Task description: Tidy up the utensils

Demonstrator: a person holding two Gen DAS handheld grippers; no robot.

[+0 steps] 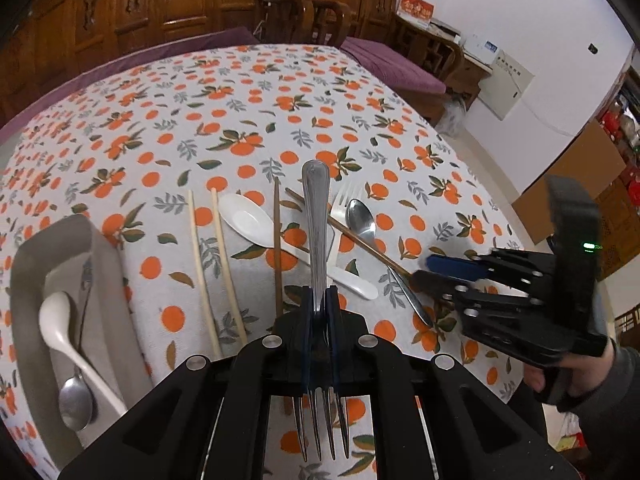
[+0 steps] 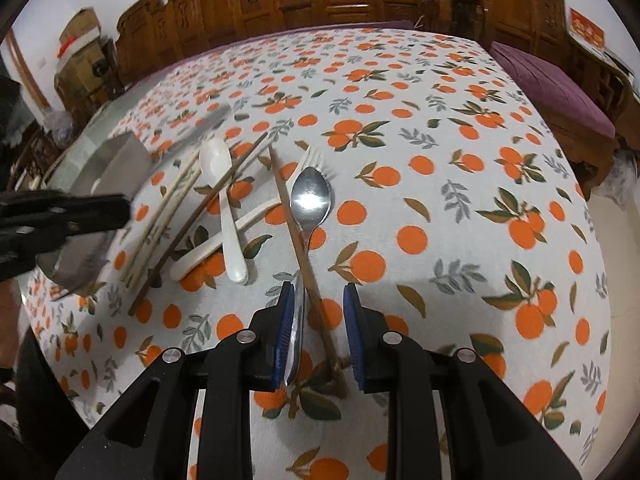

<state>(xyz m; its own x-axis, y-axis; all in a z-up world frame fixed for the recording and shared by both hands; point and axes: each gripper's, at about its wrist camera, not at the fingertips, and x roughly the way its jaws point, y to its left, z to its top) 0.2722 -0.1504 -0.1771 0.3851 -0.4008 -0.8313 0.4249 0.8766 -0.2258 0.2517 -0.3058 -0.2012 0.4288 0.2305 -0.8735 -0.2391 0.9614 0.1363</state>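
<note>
left wrist view: the left gripper (image 1: 320, 300) has its fingers clamped tight on a metal fork (image 1: 317, 240), handle pointing ahead past the tips, tines back toward the camera. to the left of the fingers sits a tray (image 1: 24, 264) that already holds a white spoon (image 1: 60, 332) and a metal spoon (image 1: 75, 400), so sorting is under way. ahead of the fingers, still loose on the surface (image 1: 240, 100), lie two pale chopsticks (image 1: 212, 272), a white soup spoon (image 1: 248, 220), two dark chopsticks (image 1: 276, 248), a white fork (image 1: 340, 216) and a steel spoon (image 1: 362, 220). the right gripper (image 1: 432, 270) hovers at the right, near that spoon's handle.

right wrist view: the right gripper (image 2: 318, 320) has its fingers partly apart, holding nothing. the steel spoon (image 2: 310, 200) has its handle running between them, against the left finger, with a dark chopstick (image 2: 304, 260) beside it. the pile lies ahead and left, the tray (image 2: 116, 160) beyond.

by my reading, two pieces are stowed, the fork is on its way, and about eight pieces remain.
</note>
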